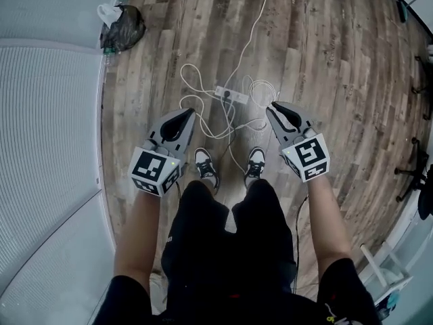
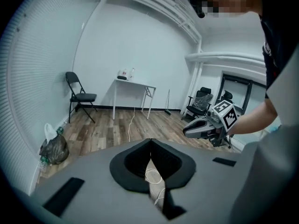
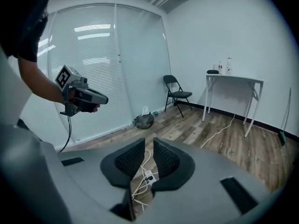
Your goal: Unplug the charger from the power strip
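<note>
While the left gripper [image 1: 186, 113] and the right gripper [image 1: 273, 107] hover over the floor [image 1: 325, 66], the charger [image 1: 227, 97] sits plugged into the power strip [image 1: 238, 99] — nothing is gripped yet.

The left gripper's jaws meet at the tips and the right's show only a thin slit, with nothing held in either. The power strip lies on the wooden floor just ahead of the person's shoes [image 1: 206, 168], apart from both grippers and ringed by loose white cables [image 1: 203, 124]. The risk as I judge it: the strip is unanchored, so pulling the charger without pinning the strip would likely lift the whole thing — and jaws brought down closed, or into that tangle, could snag a cable instead of the plug.
</note>
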`<state>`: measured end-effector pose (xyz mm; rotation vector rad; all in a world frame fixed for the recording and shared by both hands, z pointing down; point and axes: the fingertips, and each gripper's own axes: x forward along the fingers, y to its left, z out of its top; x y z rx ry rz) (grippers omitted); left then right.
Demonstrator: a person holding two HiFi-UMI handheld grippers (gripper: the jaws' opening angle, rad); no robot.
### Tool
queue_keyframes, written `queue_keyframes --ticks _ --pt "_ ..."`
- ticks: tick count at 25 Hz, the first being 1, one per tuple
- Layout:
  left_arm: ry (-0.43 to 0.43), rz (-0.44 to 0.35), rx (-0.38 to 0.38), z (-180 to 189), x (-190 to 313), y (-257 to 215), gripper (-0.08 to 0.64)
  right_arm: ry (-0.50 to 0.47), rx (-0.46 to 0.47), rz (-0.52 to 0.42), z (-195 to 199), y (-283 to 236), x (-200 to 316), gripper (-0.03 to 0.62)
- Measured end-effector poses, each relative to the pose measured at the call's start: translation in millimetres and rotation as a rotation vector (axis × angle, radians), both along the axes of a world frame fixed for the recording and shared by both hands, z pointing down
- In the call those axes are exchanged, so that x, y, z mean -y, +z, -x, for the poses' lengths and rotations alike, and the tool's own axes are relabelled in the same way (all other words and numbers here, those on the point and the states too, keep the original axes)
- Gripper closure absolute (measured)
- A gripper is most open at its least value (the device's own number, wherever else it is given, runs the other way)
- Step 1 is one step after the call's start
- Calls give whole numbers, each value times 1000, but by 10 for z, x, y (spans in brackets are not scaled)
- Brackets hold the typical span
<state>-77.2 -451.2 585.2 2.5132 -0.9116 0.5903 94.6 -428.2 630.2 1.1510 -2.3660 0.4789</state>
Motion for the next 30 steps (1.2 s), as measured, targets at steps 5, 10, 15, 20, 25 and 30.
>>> queue_keyframes --ticks 5,10,15,20,25,30 --pt "19 70 40 -93 168 1584 537 -63 -30 59 33 1604 84 515" --pt "35 126 61 -112 209 2934 537 -116 -54 118 205 3024 80 483" --pt "83 158 77 -152 283 4140 537 -222 -131 146 239 4261 157 454" --pt "151 179 76 -255 304 5257 537 -300 -173 175 294 5355 146 419" --pt "237 178 67 -437 285 5954 537 -322 -189 171 337 6009 135 413" --pt "272 206 92 -631 272 6464 537 -344 -207 146 367 6285 180 413"
